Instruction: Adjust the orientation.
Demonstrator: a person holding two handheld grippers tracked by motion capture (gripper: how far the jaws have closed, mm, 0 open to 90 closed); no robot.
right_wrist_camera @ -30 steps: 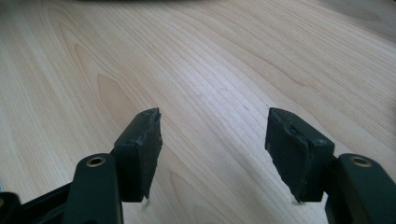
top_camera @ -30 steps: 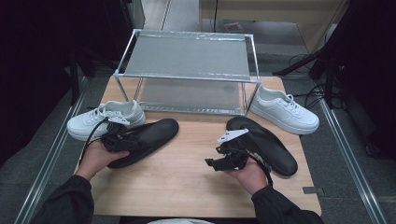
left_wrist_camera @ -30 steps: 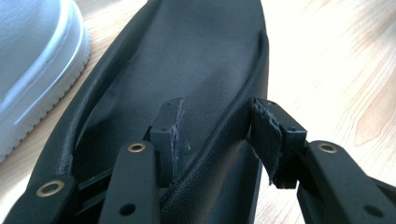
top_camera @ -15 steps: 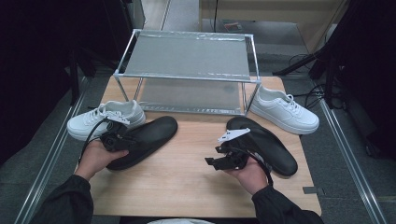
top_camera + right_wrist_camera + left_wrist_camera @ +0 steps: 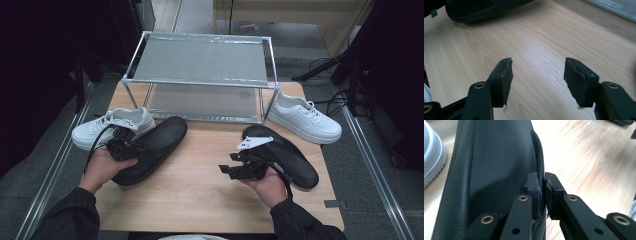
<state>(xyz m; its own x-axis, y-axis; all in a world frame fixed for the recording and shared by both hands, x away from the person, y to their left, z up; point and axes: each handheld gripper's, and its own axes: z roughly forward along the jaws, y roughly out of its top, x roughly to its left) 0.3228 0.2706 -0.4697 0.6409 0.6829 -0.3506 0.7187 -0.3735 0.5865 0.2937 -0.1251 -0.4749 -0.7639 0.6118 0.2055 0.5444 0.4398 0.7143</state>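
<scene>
Since a second ago the left gripper point(image 5: 131, 148) has just been closing its fingers point(image 5: 533, 185), and now they're pinched on the thin edge of the left black shoe point(image 5: 150, 149), right at the rim of its opening as the left gripper view has it. Everything else sits where it was: hands, shoes, rack.

I'll use the metal shoe rack point(image 5: 200, 80) as the landmark. It stands at the back of the bench point(image 5: 200, 185) with both shelves bare. The grabbed black shoe lies just in front of the rack's left legs, toe pointing toward the rack. The right black shoe point(image 5: 287, 156) lies in front of the rack's right legs. One white sneaker point(image 5: 107, 127) sits left of the rack, touching or nearly touching the left black shoe, and the other white sneaker point(image 5: 305, 119) sits just off the rack's right side.

The right gripper point(image 5: 231, 170) hovers in front of the rack's middle, just beside the right black shoe, with its fingers point(image 5: 502, 72) spread wide and nothing but bare wood between them.

So progress-wise, I'd say this is barely started. The first grab is made, but the shoe is still flat on the bench and nothing's on a shelf yet. All four shoes look left to go, if the rack is the goal.
</scene>
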